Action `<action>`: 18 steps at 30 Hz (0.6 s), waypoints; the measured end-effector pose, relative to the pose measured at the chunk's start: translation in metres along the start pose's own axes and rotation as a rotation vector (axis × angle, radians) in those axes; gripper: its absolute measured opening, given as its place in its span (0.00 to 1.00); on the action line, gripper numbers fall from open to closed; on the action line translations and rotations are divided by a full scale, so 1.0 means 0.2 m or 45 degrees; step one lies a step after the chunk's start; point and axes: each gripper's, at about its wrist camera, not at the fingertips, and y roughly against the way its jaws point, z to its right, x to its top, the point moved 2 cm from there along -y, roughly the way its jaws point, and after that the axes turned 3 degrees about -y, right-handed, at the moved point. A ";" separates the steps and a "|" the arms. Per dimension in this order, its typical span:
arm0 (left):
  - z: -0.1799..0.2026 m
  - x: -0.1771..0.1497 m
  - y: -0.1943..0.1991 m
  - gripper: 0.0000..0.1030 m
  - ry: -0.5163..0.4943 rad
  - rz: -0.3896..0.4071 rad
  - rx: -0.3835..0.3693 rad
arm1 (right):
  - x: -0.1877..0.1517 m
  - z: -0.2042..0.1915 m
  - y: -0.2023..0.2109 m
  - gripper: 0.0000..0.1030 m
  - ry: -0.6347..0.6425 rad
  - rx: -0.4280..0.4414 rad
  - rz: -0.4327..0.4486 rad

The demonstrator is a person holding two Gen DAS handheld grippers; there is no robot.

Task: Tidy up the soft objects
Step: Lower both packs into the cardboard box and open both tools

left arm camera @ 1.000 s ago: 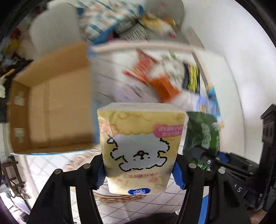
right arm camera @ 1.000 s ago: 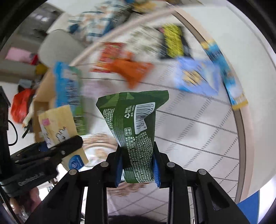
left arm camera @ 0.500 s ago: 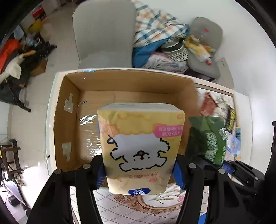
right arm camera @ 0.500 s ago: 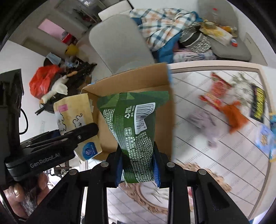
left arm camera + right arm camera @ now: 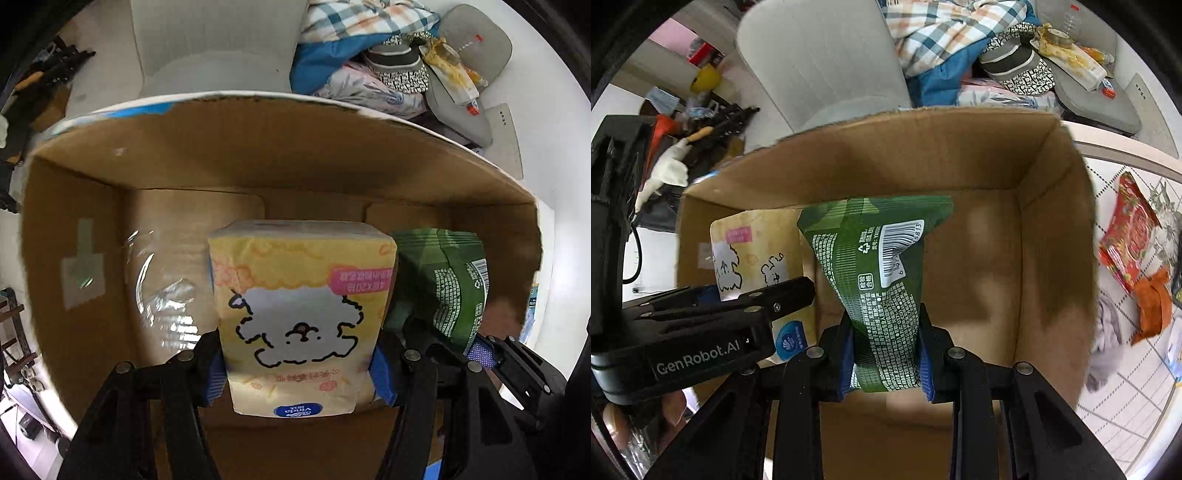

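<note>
Both packs have come from above the table to hang over the open brown cardboard box (image 5: pixel 258 162), so the drop seems near. The left hand-held gripper (image 5: pixel 299 369) pinches the yellow tissue pack with a white dog drawing (image 5: pixel 301 314); the right hand-held gripper (image 5: pixel 886 354) pinches the green crinkled plastic pouch (image 5: pixel 875 266). The box floor beneath them is mostly hidden, and the packets left on the table (image 5: pixel 1137 384) are blurred.

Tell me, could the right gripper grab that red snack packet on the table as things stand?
Probably not: its jaws are already clamped on the green packet over the cardboard box, whose wall stands between it and the red snack packet.
</note>
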 end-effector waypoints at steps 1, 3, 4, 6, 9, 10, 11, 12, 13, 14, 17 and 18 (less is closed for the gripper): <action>-0.01 0.01 -0.02 0.58 0.004 -0.006 -0.001 | 0.01 0.00 -0.02 0.29 -0.002 -0.006 -0.005; -0.02 0.04 -0.03 0.59 -0.016 -0.009 -0.008 | 0.05 0.01 -0.06 0.29 0.003 -0.020 -0.007; -0.03 0.05 -0.03 0.59 -0.022 -0.015 -0.009 | 0.06 0.01 -0.09 0.29 0.002 -0.023 -0.008; -0.03 0.06 -0.06 0.59 -0.022 -0.053 -0.005 | 0.08 0.01 -0.13 0.30 0.008 -0.007 -0.017; -0.04 0.06 -0.06 0.76 -0.059 -0.063 -0.012 | 0.09 -0.01 -0.19 0.38 0.006 0.043 -0.072; -0.04 0.06 -0.05 0.80 -0.062 -0.058 0.014 | 0.10 0.00 -0.20 0.54 0.002 0.046 -0.076; -0.05 0.05 -0.03 0.85 -0.065 -0.042 0.034 | 0.09 0.01 -0.20 0.73 -0.008 0.044 -0.068; -0.06 0.04 -0.01 0.86 -0.065 -0.021 0.042 | 0.09 0.01 -0.19 0.78 -0.010 0.024 -0.058; -0.07 0.02 0.01 0.87 -0.060 -0.007 0.030 | 0.08 0.02 -0.18 0.81 -0.008 0.017 -0.048; -0.09 0.01 0.02 0.91 -0.061 -0.001 0.019 | 0.08 0.02 -0.16 0.81 -0.005 0.016 -0.045; -0.10 -0.05 0.08 0.96 -0.074 0.047 0.034 | 0.05 0.02 -0.09 0.82 0.004 -0.037 -0.027; -0.11 -0.08 0.11 0.96 -0.069 0.071 0.052 | 0.03 0.02 -0.06 0.84 0.013 -0.058 -0.017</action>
